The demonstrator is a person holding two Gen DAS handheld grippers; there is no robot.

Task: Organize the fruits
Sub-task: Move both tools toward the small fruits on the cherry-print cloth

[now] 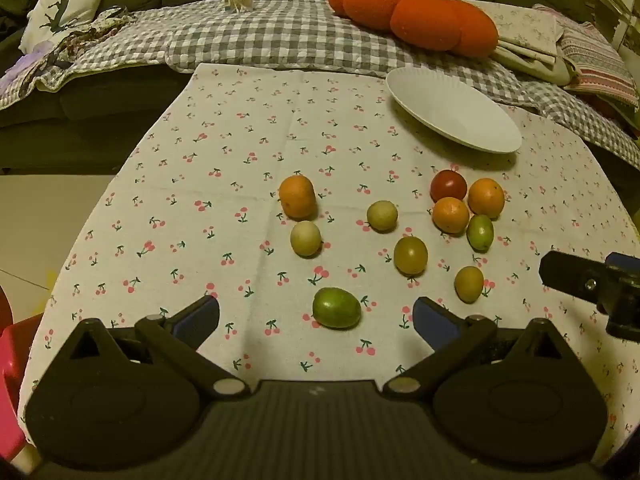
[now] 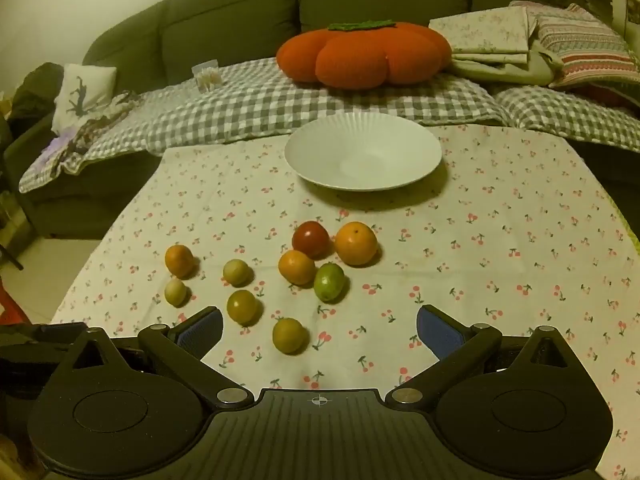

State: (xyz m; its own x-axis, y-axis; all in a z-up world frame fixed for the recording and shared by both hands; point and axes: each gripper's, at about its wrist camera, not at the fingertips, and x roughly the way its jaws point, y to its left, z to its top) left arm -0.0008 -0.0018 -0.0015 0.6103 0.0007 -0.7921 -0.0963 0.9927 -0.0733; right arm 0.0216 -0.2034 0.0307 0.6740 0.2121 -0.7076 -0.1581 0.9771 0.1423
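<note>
Now, both grippers spread, empty. Left gripper (image 1: 316, 318) frames green fruit (image 1: 336, 307) at 12 o'clock — close gently, centred; white plate (image 1: 452, 110) empty, 1 o'clock. Right gripper (image 2: 320, 330) hovers.

We see a white plate (image 2: 362, 152) on a pale cloth (image 2: 500, 240) printed with small red cherries. The fruits are orange (image 2: 355, 242), dark red (image 2: 310, 239), bright green (image 1: 336, 307) and yellow-green (image 2: 289, 335). Behind lie a grey-and-white checked blanket (image 2: 260, 108), an orange pumpkin cushion (image 2: 364, 54) and an olive-green sofa (image 2: 240, 16). Our fingers (image 1: 434, 322) carry blue pads on black arms.
</note>
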